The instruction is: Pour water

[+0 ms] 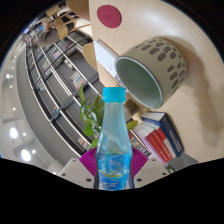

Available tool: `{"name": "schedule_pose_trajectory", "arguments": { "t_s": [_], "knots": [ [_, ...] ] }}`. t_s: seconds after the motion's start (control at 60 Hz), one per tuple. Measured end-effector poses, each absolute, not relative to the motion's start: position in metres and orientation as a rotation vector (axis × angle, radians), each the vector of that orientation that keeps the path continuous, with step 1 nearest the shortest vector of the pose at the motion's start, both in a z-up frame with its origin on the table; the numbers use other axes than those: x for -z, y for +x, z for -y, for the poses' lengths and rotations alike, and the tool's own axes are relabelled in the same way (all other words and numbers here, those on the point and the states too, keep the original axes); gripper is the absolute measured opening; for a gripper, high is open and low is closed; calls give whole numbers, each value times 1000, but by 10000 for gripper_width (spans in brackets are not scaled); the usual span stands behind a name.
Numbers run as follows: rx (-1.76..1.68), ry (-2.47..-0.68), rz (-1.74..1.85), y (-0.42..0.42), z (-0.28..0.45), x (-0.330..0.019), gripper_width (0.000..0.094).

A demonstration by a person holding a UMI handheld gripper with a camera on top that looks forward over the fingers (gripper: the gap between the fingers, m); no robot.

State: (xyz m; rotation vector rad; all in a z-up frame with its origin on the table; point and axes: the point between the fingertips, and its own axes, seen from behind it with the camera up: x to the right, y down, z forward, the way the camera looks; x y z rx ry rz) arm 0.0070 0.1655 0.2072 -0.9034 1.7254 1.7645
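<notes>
Water bottle [114,140] with blue cap clenched between the jaws' pads, green-lined spotted cup [150,68] just beyond its cap, leafy plant [92,112] and stacked books [160,136] behind, slatted blinds [55,80] beside.

no words or numbers can be read anywhere here. the water bottle [113,140] has a blue picture label (its print is too small to make out). the books [160,134] beside it show colored spines, but no title is clear. the spotted cup [152,69] has only dots, no letters.
</notes>
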Motion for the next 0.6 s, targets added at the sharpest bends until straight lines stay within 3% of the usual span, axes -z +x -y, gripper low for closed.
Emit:
{"name": "schedule_pose_trajectory", "arguments": {
  "t_s": [0.15,0.35,0.467,0.6],
  "knots": [
    [-1686,-1074,-1544,1,-163,-233,393],
    [-1231,-1520,-900,-8,-166,-291,414],
    [-911,-1593,-526,12,-167,-332,413],
    [-486,-1655,-204,53,-170,-343,424]
  ]
}}
